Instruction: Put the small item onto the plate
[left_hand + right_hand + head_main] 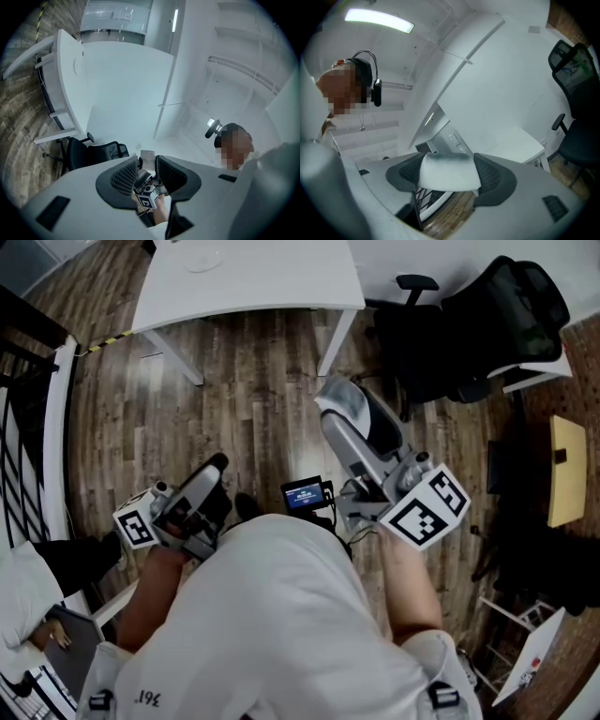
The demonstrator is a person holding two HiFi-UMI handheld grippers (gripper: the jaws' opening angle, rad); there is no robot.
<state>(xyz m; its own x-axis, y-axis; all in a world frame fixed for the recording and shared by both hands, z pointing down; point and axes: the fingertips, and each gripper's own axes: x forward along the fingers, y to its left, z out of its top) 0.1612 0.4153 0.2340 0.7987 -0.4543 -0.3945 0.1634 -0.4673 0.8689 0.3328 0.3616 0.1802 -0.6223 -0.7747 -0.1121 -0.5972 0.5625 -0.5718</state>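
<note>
Above the floor [262, 381], right tongs [449, 172] pinch a pale block [448, 177], probably soft and light, mid-body; left tongs [147, 172] spread, empty.

The small item [448, 169] is a white, soft-looking block with a grey smudged upper edge, clamped between the jaws of the right hand-held gripper [450, 176] at lower centre of its view. The plate [202, 257], round and white, lies flat on the white table [281, 282] at the head view's top edge, well apart from the item.
</note>
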